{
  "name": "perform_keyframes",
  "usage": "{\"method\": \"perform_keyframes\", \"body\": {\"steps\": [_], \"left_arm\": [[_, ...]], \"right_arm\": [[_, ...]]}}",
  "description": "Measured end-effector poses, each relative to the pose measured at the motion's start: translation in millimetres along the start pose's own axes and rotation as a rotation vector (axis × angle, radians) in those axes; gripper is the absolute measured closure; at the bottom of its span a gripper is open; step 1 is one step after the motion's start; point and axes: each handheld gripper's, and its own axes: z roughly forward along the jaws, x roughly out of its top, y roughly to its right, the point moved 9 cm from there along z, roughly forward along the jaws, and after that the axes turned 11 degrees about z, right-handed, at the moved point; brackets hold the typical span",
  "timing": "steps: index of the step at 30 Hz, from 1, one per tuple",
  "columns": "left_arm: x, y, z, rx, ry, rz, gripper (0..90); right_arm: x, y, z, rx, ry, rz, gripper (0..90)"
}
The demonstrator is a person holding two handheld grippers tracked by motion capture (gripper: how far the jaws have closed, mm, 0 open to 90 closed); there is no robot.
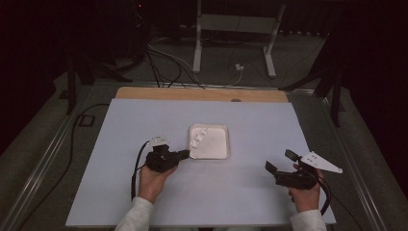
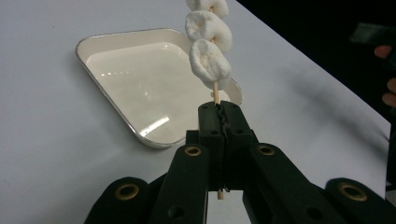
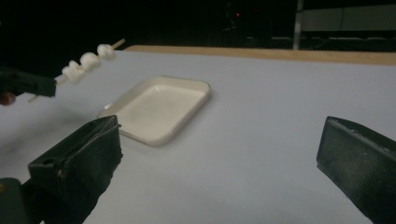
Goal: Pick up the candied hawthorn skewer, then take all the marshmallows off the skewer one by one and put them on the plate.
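Note:
A thin wooden skewer (image 2: 215,91) carries three white marshmallows (image 2: 209,61). My left gripper (image 2: 219,109) is shut on the skewer's lower end and holds it in the air, tilted over the near left edge of a cream tray (image 2: 116,100). From above, the left gripper (image 1: 184,154) sits at the tray's (image 1: 222,129) left side, with the marshmallows (image 1: 198,138) over the tray's left part. The right gripper view catches the skewer's marshmallows (image 3: 86,61) off to its left and the tray (image 3: 187,112), which holds nothing. My right gripper (image 1: 281,161) stands open at the table's right, nothing between its jaws.
A pale blue sheet (image 1: 144,192) covers the table; a wooden strip (image 1: 159,93) shows along the far edge. Beyond the table are cables (image 1: 163,62) on the floor and a white metal stand (image 1: 235,29). The room around is dark.

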Motion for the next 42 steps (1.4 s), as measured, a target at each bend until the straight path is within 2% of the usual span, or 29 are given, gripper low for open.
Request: {"method": "perform_keyframes", "body": {"steps": [6,7,8,17,20,23,26,29,32,37,39,40,41,42], "left_arm": [[2.0,2.4,-3.4,-0.025,0.032,0.006,90.0],[2.4,2.6,-3.8,-0.026,0.035,0.006,90.0],[2.9,2.6,-4.6,-0.028,0.039,0.005,90.0],[7.3,6.5,-8.8,-0.049,0.071,0.014,90.0],[8.5,7.4,-9.8,-0.054,0.078,0.021,90.0],[8.4,7.4,-10.9,-0.057,0.084,0.018,90.0],[9.3,9.6,-11.6,-0.071,0.095,0.026,90.0],[10.6,11.5,-11.1,-0.078,0.104,0.028,90.0],[10.4,12.7,-10.8,-0.082,0.105,0.030,90.0],[10.8,12.3,-11.9,-0.086,0.113,0.030,90.0],[11.5,13.1,-12.3,-0.091,0.122,0.029,90.0],[11.8,13.6,-12.3,-0.094,0.125,0.031,90.0],[11.9,14.0,-12.3,-0.095,0.124,0.036,90.0],[12.1,14.6,-12.0,-0.098,0.125,0.036,90.0]], "right_arm": [[18.8,-21.6,23.3,0.052,-0.012,0.010,0.1],[23.4,-29.3,31.6,0.068,-0.029,0.013,0.1],[23.4,-29.3,31.6,0.068,-0.029,0.013,0.1],[50.4,-72.9,61.6,0.167,-0.086,0.026,0.1],[54.7,-85.9,73.4,0.210,-0.111,0.050,0.1],[56.1,-93.5,85.7,0.219,-0.130,0.042,0.1],[57.0,-99.3,96.2,0.238,-0.145,0.055,0.1],[59.7,-104.7,106.0,0.260,-0.147,0.080,0.1],[61.9,-110.5,115.2,0.293,-0.151,0.130,0.3],[56.4,-119.4,126.5,0.340,-0.216,0.170,8.9],[52.6,-123.4,129.9,0.362,-0.243,0.185,16.3],[49.9,-125.7,134.2,0.367,-0.262,0.203,23.6],[49.9,-125.7,134.2,0.367,-0.262,0.203,23.6],[48.9,-126.7,136.3,0.371,-0.271,0.213,27.9]]}}
